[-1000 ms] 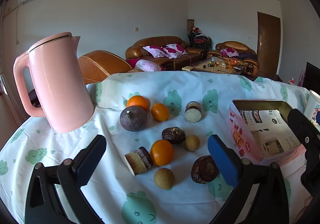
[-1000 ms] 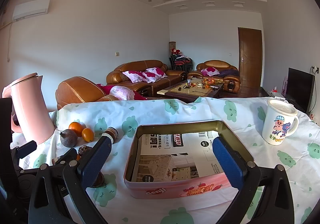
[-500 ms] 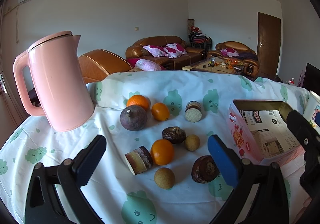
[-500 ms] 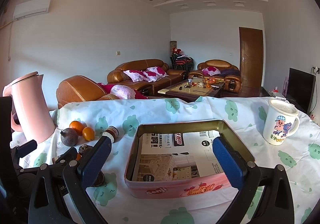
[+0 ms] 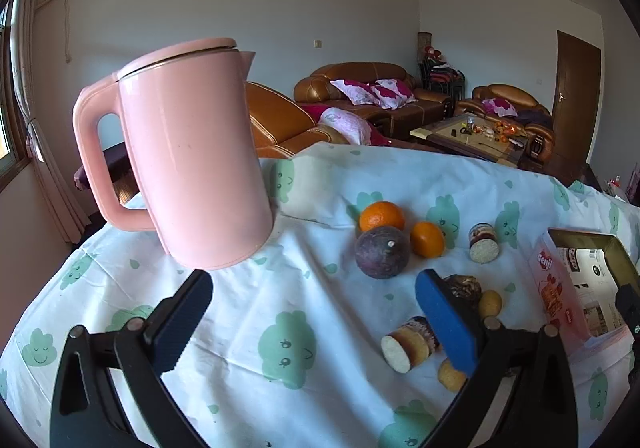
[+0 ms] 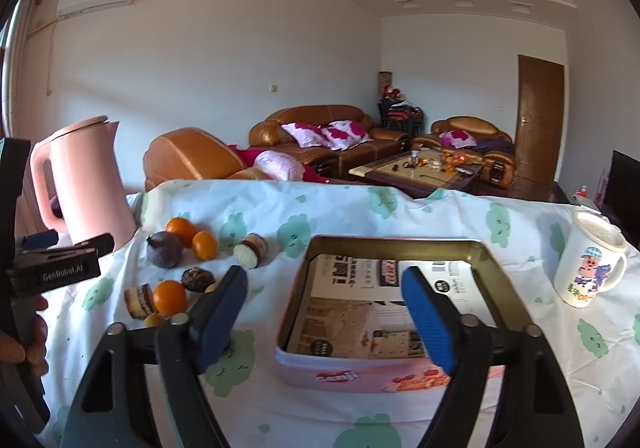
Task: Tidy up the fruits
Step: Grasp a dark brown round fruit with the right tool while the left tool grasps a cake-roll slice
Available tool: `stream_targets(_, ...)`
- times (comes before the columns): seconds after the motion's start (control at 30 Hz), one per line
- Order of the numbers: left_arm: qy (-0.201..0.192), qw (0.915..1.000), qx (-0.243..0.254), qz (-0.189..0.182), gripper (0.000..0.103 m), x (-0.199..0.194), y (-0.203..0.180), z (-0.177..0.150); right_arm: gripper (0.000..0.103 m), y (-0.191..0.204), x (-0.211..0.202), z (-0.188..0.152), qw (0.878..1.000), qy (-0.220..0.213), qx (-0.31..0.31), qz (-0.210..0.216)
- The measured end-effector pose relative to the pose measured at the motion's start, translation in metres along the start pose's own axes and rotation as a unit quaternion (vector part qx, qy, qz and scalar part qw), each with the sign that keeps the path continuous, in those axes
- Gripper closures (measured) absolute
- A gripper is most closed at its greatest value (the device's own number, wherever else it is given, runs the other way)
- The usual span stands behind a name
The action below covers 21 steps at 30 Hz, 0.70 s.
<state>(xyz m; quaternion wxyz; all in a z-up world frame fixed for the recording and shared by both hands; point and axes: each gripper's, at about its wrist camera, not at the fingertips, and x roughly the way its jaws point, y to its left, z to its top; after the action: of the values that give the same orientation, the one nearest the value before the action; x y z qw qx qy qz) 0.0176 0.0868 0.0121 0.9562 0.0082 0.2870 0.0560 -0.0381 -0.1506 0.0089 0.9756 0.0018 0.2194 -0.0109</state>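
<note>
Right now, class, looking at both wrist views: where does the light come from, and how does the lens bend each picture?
Left wrist view: daylight enters from the window at the left edge; the pink kettle bulges and leans, dark corners. Right wrist view: the biscuit tin stays sharp, its rim bowed; the mug tilts at the edge.

The table (image 6: 400,216) wears a white cloth with green cloud faces. A pink kettle (image 5: 192,160) stands near the far left corner. Toward the left side lie 3 oranges (image 6: 169,297), a dark purple fruit (image 6: 164,243), small brown fruits and cut cake rolls (image 5: 406,342). A pink tin box (image 6: 360,370) sits in the middle by the near edge. A white mug (image 6: 590,260) stands at the right edge.
</note>
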Motion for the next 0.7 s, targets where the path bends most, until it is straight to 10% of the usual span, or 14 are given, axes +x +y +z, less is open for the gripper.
stream_targets(0.1, 0.005, 0.9999, 0.003, 0.015, 0.000, 0.002, 0.011, 0.000, 0.057, 0.014, 0.010, -0.004, 0.997, 0.036, -0.008, 0.061)
stream_targets(0.27, 0.024, 0.9997, -0.001, 0.000, 0.000, 0.009, 0.020, 0.001, 0.057, 0.049, 0.028, -0.010, 0.988, 0.085, -0.044, 0.125)
stream_targets(0.7, 0.062, 0.9885, 0.108, -0.086, 0.004, 0.013, -0.021, -0.012, 0.057, 0.086, 0.081, -0.025, 0.968, 0.196, -0.122, 0.097)
